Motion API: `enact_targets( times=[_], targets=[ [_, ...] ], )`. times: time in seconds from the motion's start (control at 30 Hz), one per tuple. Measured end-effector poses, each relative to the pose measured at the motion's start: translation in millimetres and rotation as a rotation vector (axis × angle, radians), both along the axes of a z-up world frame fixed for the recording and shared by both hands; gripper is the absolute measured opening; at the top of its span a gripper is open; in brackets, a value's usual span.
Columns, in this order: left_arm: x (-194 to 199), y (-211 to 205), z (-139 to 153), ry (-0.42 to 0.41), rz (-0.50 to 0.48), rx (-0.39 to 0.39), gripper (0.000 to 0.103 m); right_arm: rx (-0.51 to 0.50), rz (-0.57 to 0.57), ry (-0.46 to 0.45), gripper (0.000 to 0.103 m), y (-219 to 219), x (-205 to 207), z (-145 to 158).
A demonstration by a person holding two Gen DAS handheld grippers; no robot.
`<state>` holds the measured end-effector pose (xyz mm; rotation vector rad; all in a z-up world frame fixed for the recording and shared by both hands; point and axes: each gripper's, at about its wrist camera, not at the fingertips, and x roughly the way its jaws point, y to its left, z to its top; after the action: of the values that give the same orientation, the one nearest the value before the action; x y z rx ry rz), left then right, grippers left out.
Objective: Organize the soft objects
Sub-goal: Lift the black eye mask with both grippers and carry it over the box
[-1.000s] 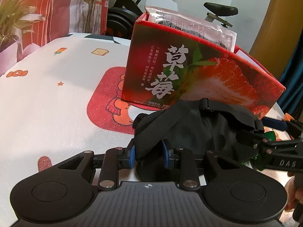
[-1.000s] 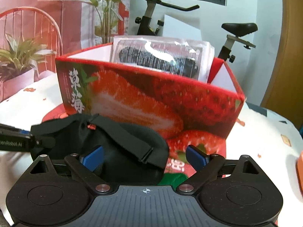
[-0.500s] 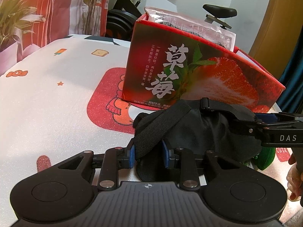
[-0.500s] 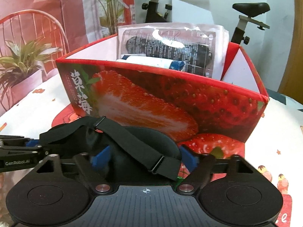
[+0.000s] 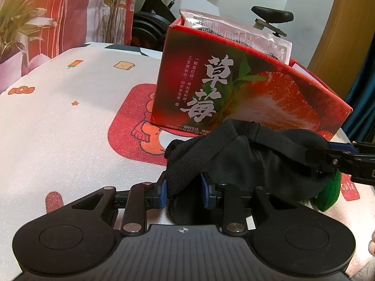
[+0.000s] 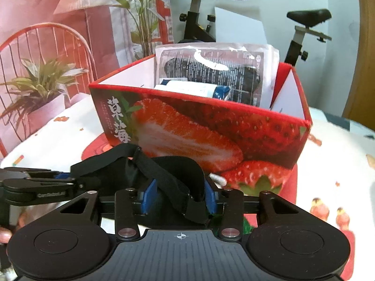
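Note:
A black padded eye mask (image 5: pixel 253 161) with a black strap (image 5: pixel 201 149) is held just in front of the red strawberry-print box (image 5: pixel 246 98). My left gripper (image 5: pixel 184 193) is shut on the mask's left end and strap. My right gripper (image 6: pixel 178 199) is shut on the mask's (image 6: pixel 173 171) other end; it shows from the side in the left wrist view (image 5: pixel 337 157). The box (image 6: pixel 199 128) is open at the top and holds a clear plastic packet (image 6: pixel 215 70) and a white and blue tube (image 6: pixel 194 87). A green soft thing (image 5: pixel 329 195) lies under the mask.
The surface is a white cloth with cartoon prints and a red patch (image 5: pixel 138 126). An exercise bike (image 6: pixel 307 25) and potted plants (image 6: pixel 42 82) stand behind. A small white item (image 6: pixel 216 178) lies by the box's base.
My right gripper has closed from open onto the mask's end. It moved nearer and higher, so the inside of the box shows. My left gripper kept its hold and barely moved.

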<state>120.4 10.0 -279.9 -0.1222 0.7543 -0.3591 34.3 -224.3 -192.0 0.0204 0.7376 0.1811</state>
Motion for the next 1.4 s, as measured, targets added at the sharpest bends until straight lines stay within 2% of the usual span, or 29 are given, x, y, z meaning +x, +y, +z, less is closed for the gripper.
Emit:
enact_targets(
  times=[0.07, 0.13, 0.17, 0.2, 0.3, 0.4, 0.67, 0.93, 1.2, 1.4],
  targets=[
    [-1.0, -1.4, 0.0, -0.004, 0.002, 0.008, 0.03, 0.003, 0.002, 0.003, 0.038, 0.8, -2.2, -1.7],
    [-2.1, -3.0, -0.2, -0.01, 0.004, 0.015, 0.03, -0.013, -0.009, 0.002, 0.025, 2.4, -3.6, -2.7],
    [-2.6, -3.7, 0.1, -0.011, 0.006, 0.018, 0.029, -0.021, -0.016, 0.0, 0.015, 2.3, -4.5, -1.8],
    [-3.3, -3.6, 0.8, -0.008, 0.011, 0.018, 0.025, -0.029, -0.019, -0.002, 0.008, 2.0, -5.7, 0.0],
    [-7.0, 0.4, 6.2, -0.009, 0.018, -0.005, 0.016, -0.036, -0.008, -0.026, 0.008, 2.9, -10.8, 8.5],
    [-14.6, 1.3, 18.2, -0.049, 0.012, -0.012, 0.011, -0.049, 0.012, -0.057, 0.008, 8.4, -16.6, 17.7],
    [-33.8, 2.8, 51.5, -0.163, 0.008, -0.011, 0.011, -0.058, 0.018, -0.132, 0.008, 12.4, -27.2, 41.6],
    [-35.1, 4.4, 89.2, -0.27, 0.021, -0.021, 0.011, -0.057, 0.025, -0.228, 0.008, 12.1, -25.4, 74.2],
    [-17.6, 3.1, 130.1, -0.354, 0.006, -0.03, 0.011, -0.07, 0.025, -0.297, 0.008, 5.9, -0.6, 109.0],
    [2.0, -12.3, 153.8, -0.416, -0.017, -0.006, 0.011, -0.098, 0.0, -0.33, 0.008, -4.1, 27.4, 127.1]
  ],
)
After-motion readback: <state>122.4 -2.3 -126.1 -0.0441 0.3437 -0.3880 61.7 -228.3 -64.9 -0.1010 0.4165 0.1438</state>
